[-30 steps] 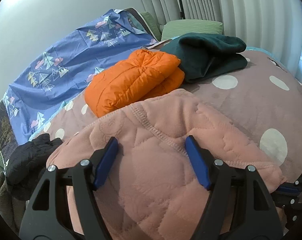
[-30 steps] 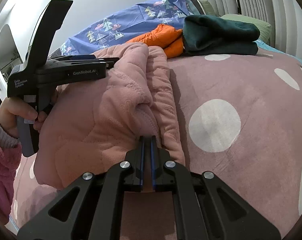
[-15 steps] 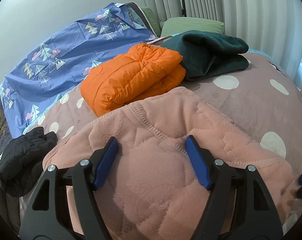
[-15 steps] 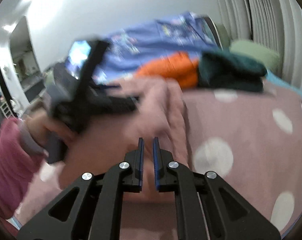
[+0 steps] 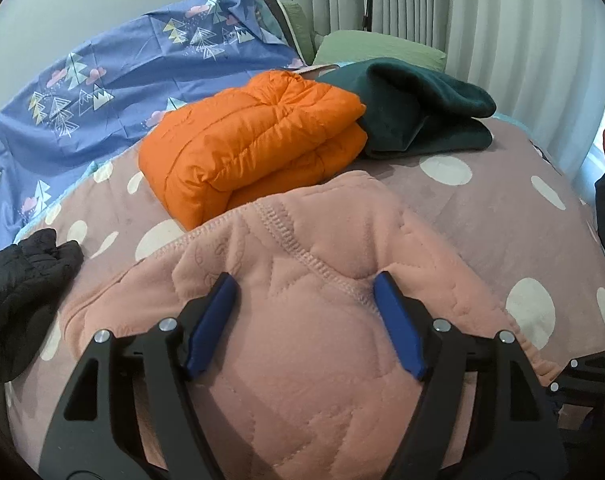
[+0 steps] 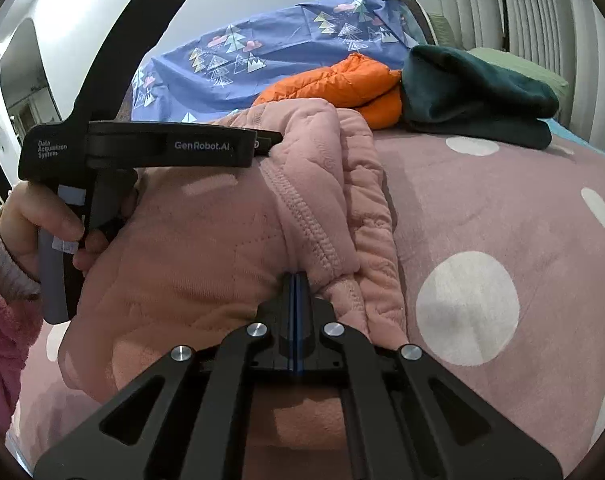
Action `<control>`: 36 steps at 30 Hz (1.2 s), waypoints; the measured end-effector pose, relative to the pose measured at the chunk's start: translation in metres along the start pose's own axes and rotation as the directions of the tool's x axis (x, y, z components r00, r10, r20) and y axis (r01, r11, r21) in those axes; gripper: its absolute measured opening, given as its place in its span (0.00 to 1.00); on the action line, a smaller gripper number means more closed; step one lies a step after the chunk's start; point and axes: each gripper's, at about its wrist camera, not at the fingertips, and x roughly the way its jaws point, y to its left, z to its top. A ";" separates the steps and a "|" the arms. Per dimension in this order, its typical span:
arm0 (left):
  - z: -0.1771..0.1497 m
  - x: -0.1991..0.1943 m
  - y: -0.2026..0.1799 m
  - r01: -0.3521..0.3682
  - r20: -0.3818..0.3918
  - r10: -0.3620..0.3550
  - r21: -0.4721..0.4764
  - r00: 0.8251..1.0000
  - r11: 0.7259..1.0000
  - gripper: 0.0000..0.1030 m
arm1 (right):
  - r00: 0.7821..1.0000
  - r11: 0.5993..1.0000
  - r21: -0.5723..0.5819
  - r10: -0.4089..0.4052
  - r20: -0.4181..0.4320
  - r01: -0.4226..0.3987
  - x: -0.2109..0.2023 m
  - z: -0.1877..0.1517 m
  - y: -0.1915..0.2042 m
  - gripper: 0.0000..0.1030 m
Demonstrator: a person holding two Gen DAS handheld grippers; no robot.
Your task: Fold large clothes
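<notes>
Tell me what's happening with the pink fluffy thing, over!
Left tool open wide, astride the bunched pink garment. Right tool shut at its edge. Folded orange jacket and green fleece beyond, clear.

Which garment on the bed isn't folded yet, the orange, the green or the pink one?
The pink quilted fleece, bunched loosely right under the left gripper. The orange puffer jacket and dark green fleece behind it are already neat folded bundles.

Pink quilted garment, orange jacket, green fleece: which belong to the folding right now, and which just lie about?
In the job:
pink quilted garment
left claw
right claw

Lying about:
orange jacket
green fleece
black jacket
blue sheet
</notes>
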 end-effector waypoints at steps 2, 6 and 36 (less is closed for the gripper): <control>0.002 -0.011 0.000 0.009 0.018 -0.009 -0.006 1.000 1.000 0.71 | 1.000 1.000 0.003 0.002 -0.001 -0.002 -0.001 0.000 0.000 0.00; 0.008 -0.062 0.022 0.021 0.110 -0.014 -0.068 0.994 0.997 0.41 | 1.000 1.000 0.002 0.005 0.004 -0.005 0.000 -0.003 -0.003 0.00; -0.027 -0.024 0.060 -0.136 -0.033 0.133 -0.161 0.991 0.978 0.12 | 0.997 0.992 -0.110 0.063 -0.042 -0.067 0.035 0.153 0.028 0.17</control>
